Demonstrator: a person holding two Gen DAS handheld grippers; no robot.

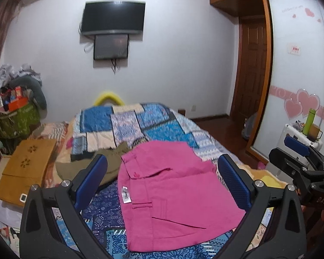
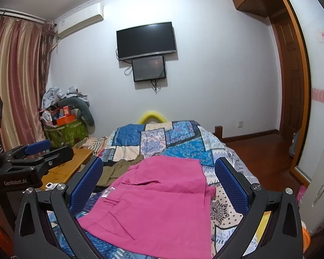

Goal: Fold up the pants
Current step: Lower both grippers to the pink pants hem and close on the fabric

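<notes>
Pink pants [image 1: 170, 192] lie folded flat on the patchwork quilt of the bed [image 1: 127, 120], waistband and white label toward the left. They also show in the right wrist view [image 2: 157, 200]. My left gripper [image 1: 162, 179] hovers above them, open and empty, blue pads wide apart. My right gripper [image 2: 158, 179] is also open and empty above the pants. The right gripper shows at the right edge of the left wrist view [image 1: 302, 157]; the left gripper shows at the left edge of the right wrist view [image 2: 32, 157].
An olive garment [image 1: 110, 161] lies beside the pants on the left. A wooden low table [image 1: 26, 168] stands left of the bed, a cluttered green bin [image 1: 15, 118] behind it. A wardrobe with sliding door [image 1: 296, 64] is right.
</notes>
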